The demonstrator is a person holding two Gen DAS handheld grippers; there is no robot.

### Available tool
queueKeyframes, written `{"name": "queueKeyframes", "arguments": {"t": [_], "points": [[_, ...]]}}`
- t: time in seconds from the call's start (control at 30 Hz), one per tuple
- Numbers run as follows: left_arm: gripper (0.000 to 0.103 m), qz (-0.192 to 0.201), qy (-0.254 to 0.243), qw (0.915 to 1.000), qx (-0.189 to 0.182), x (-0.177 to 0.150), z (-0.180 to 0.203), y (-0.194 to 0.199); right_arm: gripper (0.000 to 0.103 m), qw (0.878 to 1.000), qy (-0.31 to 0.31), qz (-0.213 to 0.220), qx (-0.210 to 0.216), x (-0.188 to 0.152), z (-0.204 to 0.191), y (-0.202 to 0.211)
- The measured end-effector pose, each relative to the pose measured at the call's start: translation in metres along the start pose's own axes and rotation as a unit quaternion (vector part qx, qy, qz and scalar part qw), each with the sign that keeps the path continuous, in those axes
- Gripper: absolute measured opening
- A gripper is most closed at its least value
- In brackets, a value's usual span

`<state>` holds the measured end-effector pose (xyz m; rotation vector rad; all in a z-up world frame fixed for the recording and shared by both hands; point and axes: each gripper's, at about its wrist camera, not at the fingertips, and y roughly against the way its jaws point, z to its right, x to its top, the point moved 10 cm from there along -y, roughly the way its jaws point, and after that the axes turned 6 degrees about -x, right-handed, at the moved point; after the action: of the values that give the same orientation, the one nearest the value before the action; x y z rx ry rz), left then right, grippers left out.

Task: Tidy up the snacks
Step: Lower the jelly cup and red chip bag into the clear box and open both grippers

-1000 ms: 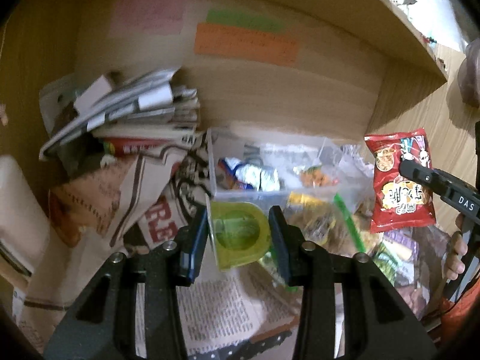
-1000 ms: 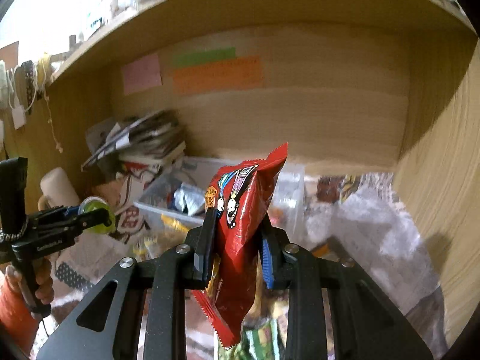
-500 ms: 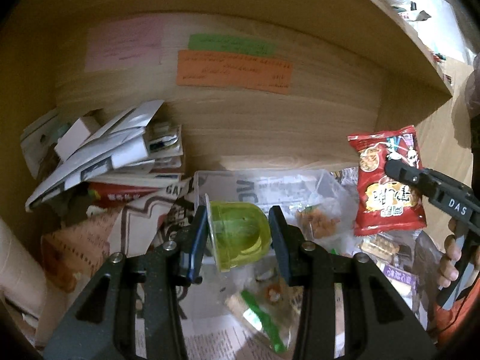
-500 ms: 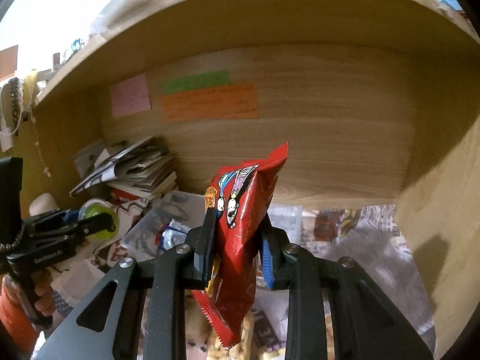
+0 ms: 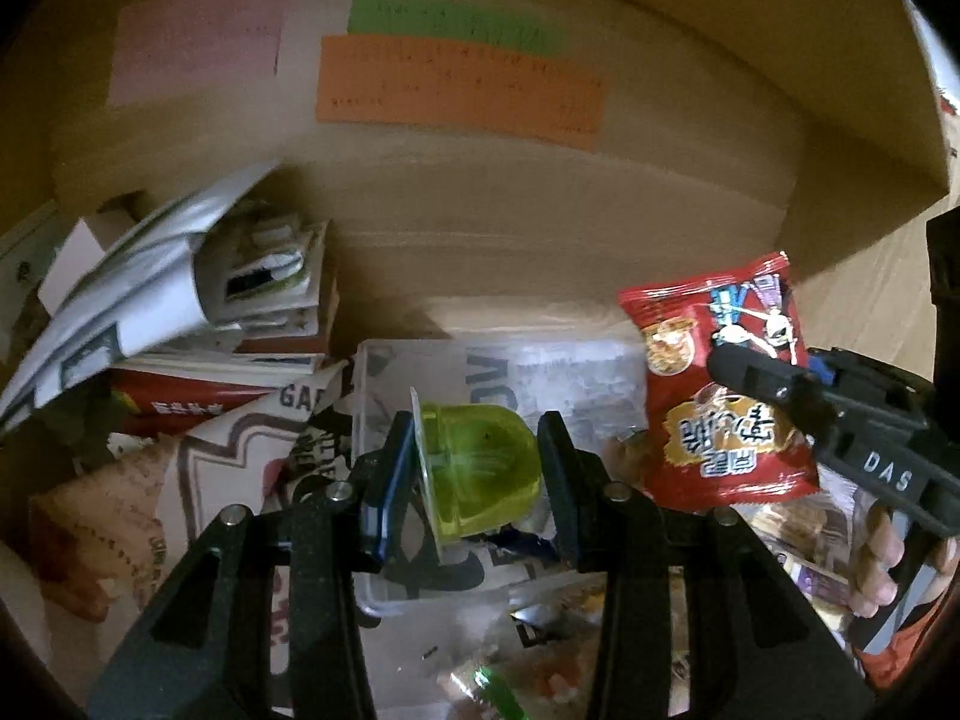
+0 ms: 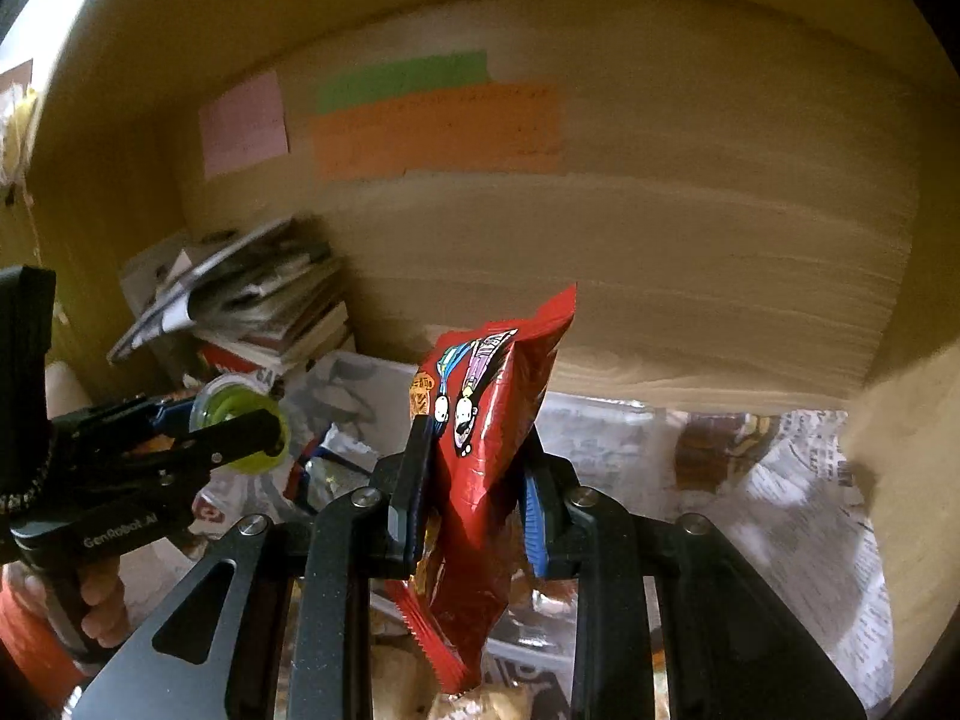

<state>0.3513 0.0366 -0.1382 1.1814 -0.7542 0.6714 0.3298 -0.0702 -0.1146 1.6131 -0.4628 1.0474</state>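
Note:
My left gripper [image 5: 480, 474] is shut on a green jelly cup [image 5: 474, 468], held on its side above a clear plastic box [image 5: 372, 594] inside a wooden shelf. My right gripper [image 6: 474, 480] is shut on a red snack packet [image 6: 486, 456], held upright above the shelf floor. The packet also shows at the right of the left wrist view [image 5: 720, 408], with the right gripper [image 5: 780, 384] clamped across it. The left gripper [image 6: 240, 426] with the jelly cup [image 6: 240, 420] shows at the left of the right wrist view. Loose snack packets [image 5: 540, 672] lie below the box.
A stack of books and papers [image 5: 198, 312] fills the shelf's left side. Pink [image 5: 198, 48], green [image 5: 456, 24] and orange notes [image 5: 456, 90] are stuck on the back wall. Newspaper [image 6: 780, 480] lines the shelf floor. The right side wall [image 6: 912, 480] is close.
Both grippers have moved forward and deeper into the shelf with their snacks still held. The clear box has slid lower in the left view and the back wall looms larger.

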Motion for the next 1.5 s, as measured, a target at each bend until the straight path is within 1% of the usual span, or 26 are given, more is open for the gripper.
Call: {"name": "queueKeyframes", "arguments": {"t": [0.27,0.37,0.57,0.6,0.63,0.67,0.73,0.77,0.87,0.93,1.0,1.1,1.2,1.33,1.5], "points": [[0.041,-0.025,-0.008,0.9997,-0.002,-0.011,-0.001,-0.017,0.023,0.999,0.018,-0.043,0.000,-0.016,-0.008,-0.027],[0.041,-0.033,-0.005,0.9994,-0.007,-0.014,0.000,-0.023,0.023,0.999,0.018,-0.050,-0.001,-0.018,-0.008,-0.030],[0.041,-0.048,-0.008,0.9988,-0.001,-0.018,0.002,-0.025,0.024,0.998,0.027,-0.064,-0.001,-0.021,-0.012,-0.034],[0.041,-0.048,-0.004,0.9989,-0.003,-0.018,0.001,-0.024,0.025,0.997,0.030,-0.066,-0.004,-0.022,-0.013,-0.034],[0.041,-0.047,-0.001,0.9989,-0.006,-0.018,0.000,-0.025,0.028,0.997,0.032,-0.066,-0.005,-0.022,-0.014,-0.034],[0.042,-0.045,0.000,0.9990,-0.007,-0.017,0.001,-0.022,0.031,0.997,0.032,-0.065,-0.006,-0.022,-0.014,-0.033],[0.043,-0.040,-0.002,0.9992,-0.006,-0.016,0.001,-0.017,0.047,0.998,0.028,-0.058,-0.010,-0.020,-0.012,-0.029],[0.043,-0.037,-0.004,0.9993,-0.006,-0.014,0.002,-0.013,0.049,0.998,0.026,-0.054,-0.012,-0.020,-0.011,-0.026],[0.045,-0.025,-0.014,0.9996,-0.003,-0.011,0.008,0.001,0.050,0.999,0.022,-0.047,-0.012,-0.017,-0.009,-0.016],[0.056,-0.014,-0.019,0.9997,-0.001,-0.010,0.011,0.012,0.050,0.999,0.020,-0.040,-0.013,-0.014,-0.007,-0.007],[0.059,-0.005,-0.020,0.9998,-0.002,-0.008,0.014,0.023,0.050,0.999,0.019,-0.035,-0.014,-0.013,-0.005,0.002],[0.060,0.000,-0.025,0.9996,-0.010,-0.011,0.018,0.037,0.050,0.999,0.022,-0.027,-0.012,-0.014,-0.005,0.017],[0.066,0.006,-0.030,0.9995,-0.007,-0.016,0.021,0.052,0.050,0.999,0.027,-0.020,-0.016,-0.019,-0.003,0.031],[0.067,0.009,-0.036,0.9993,-0.001,-0.026,0.024,0.067,0.050,0.999,0.026,-0.012,-0.023,-0.031,0.003,0.051],[0.069,0.010,-0.034,0.9994,0.004,-0.047,0.026,0.085,0.051,1.000,0.010,-0.014,-0.025,-0.050,0.010,0.068]]}}
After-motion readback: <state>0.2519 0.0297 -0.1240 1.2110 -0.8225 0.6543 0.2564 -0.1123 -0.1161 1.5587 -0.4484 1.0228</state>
